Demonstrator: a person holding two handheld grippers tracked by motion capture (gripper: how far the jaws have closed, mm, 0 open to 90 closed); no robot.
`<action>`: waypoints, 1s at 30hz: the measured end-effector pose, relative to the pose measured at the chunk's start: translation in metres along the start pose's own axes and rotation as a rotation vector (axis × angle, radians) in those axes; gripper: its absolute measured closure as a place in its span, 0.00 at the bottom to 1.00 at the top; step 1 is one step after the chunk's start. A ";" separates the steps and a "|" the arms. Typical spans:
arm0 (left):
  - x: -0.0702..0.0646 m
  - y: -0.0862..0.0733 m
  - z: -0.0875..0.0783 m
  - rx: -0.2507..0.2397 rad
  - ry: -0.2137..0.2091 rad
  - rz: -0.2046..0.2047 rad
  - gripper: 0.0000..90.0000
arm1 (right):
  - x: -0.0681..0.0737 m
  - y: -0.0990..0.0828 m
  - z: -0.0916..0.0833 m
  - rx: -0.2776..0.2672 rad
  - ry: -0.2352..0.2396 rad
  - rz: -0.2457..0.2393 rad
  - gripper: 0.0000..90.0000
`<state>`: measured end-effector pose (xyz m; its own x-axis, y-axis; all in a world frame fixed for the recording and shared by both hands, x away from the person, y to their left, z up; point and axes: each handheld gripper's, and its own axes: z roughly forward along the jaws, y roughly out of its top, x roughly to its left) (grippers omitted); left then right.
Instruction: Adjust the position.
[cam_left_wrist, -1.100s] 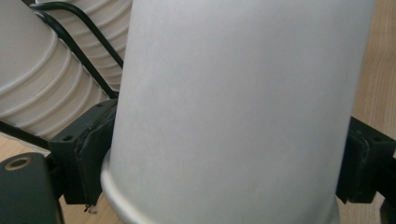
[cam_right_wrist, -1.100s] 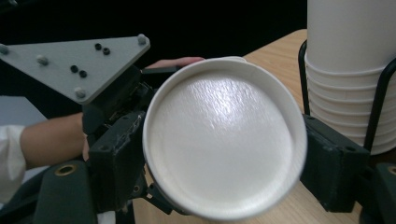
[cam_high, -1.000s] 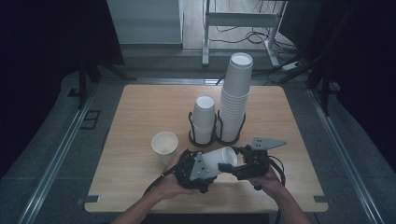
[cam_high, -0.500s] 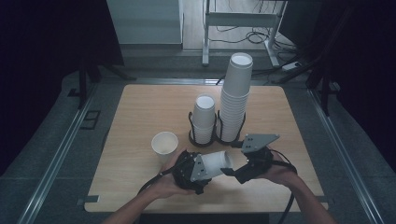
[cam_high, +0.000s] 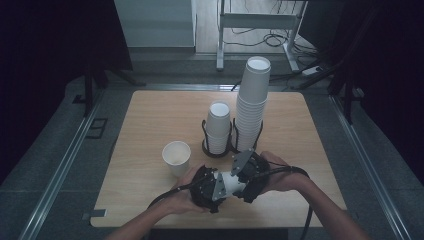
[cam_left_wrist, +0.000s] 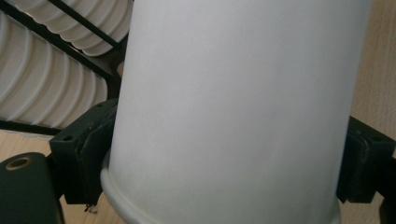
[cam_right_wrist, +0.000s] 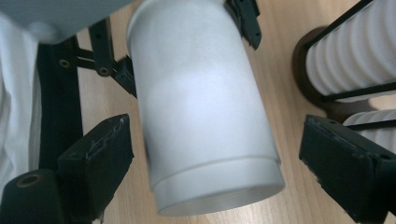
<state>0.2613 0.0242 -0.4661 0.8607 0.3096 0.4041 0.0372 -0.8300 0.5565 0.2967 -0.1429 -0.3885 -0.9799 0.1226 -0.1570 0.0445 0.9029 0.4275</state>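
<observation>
Paper cup (cam_high: 231, 182), white and lying on its side, hangs just above the near edge of the wooden table (cam_high: 150, 115), clamped across its body by the left gripper (cam_high: 212, 186), whose black pads (cam_left_wrist: 81, 154) press on both sides of the cup wall in the left gripper view. The right gripper (cam_high: 243, 172) has just been opening its jaws: a second ago they sat close around the cup's other end, and now the right gripper view shows the cup's base end (cam_right_wrist: 219, 186) between them with clear gaps of bare wood on either side, so nothing on that side touches it. The right hand (cam_high: 280, 172) has also drawn back a little toward the cup holder (cam_high: 212, 147). That release suggests the cup has been pulled free and passed wholly to the left side, which likely sets it down next. A single upright cup (cam_high: 176, 156) stands near on the left, while a short stack (cam_high: 219, 125) and a tall stack (cam_high: 252, 105) of cups stand in the black wire holder just beyond the grippers.
</observation>
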 end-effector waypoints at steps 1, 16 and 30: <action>-0.001 0.000 0.000 0.002 0.000 -0.004 0.12 | -0.001 0.001 0.002 0.015 0.007 -0.005 0.11; -0.002 0.001 0.002 -0.015 -0.007 -0.003 0.12 | -0.002 0.001 0.026 0.115 0.077 -0.014 0.22; 0.003 0.002 -0.002 -0.055 -0.029 -0.050 0.00 | 0.000 -0.013 0.017 -0.023 0.090 0.005 0.25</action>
<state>0.2633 0.0239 -0.4621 0.8728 0.3361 0.3538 0.0538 -0.7868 0.6148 0.2996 -0.1475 -0.4087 -0.9932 0.0886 -0.0750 0.0458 0.8927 0.4483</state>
